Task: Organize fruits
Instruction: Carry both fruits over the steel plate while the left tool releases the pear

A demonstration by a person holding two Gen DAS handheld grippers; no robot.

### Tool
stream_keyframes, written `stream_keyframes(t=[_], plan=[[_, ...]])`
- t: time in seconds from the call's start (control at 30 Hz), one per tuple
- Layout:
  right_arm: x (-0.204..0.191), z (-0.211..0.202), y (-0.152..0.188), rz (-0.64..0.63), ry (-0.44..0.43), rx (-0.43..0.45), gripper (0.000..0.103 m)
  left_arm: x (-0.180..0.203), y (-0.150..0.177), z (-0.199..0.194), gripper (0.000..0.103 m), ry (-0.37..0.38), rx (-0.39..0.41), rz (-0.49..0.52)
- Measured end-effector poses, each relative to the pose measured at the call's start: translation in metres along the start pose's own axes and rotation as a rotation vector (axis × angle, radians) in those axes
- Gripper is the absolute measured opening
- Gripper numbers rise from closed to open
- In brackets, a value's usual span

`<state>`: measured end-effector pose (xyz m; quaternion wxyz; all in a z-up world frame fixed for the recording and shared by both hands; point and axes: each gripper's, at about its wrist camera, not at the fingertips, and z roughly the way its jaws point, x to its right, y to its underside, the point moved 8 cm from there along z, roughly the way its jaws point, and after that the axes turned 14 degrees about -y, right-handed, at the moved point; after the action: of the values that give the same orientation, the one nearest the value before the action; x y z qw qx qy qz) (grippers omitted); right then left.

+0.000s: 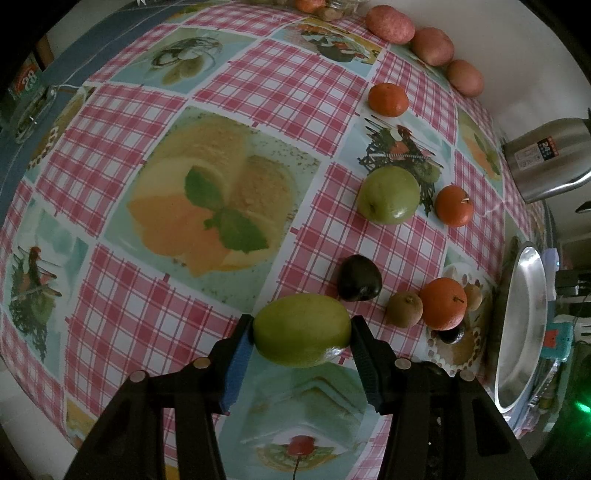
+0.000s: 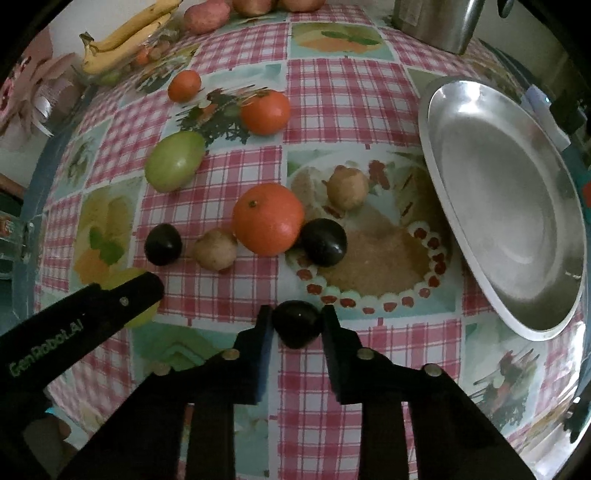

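My left gripper (image 1: 302, 328) is shut on a green apple (image 1: 302, 329) just above the checked tablecloth; it also shows in the right wrist view (image 2: 142, 291), hiding most of that apple. My right gripper (image 2: 297, 321) is shut on a dark plum (image 2: 296, 323). Ahead lie a second green apple (image 2: 174, 161), three oranges (image 2: 267, 219) (image 2: 265, 112) (image 2: 184, 85), two dark plums (image 2: 324, 242) (image 2: 163, 244) and two brown kiwis (image 2: 215, 248) (image 2: 348, 186). A steel plate (image 2: 509, 206) stands empty on the right.
Bananas in a glass bowl (image 2: 122, 40) and red potatoes (image 1: 389, 24) sit at the table's far edge. A steel kettle (image 1: 546, 158) stands beyond the plate. The table edge runs along the left.
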<state>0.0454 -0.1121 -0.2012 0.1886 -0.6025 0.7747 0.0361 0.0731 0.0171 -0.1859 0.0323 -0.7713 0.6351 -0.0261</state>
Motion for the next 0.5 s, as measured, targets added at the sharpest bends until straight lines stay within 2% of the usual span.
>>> stream_keyframes(t=[0.17, 0.4, 0.5], plan=[[0.0, -0.02, 0.0, -0.009, -0.01, 0.038, 0.026, 0.0, 0.0, 0.0, 0.055, 0.002, -0.001, -0.002], [-0.013, -0.067, -0.01, -0.023, -0.05, 0.156, 0.026, -0.002, -0.005, -0.013, 0.055, 0.019, 0.033, -0.009], [-0.015, -0.074, -0.011, -0.029, -0.055, 0.183, 0.026, -0.002, -0.008, -0.019, 0.055, 0.028, 0.048, -0.013]])
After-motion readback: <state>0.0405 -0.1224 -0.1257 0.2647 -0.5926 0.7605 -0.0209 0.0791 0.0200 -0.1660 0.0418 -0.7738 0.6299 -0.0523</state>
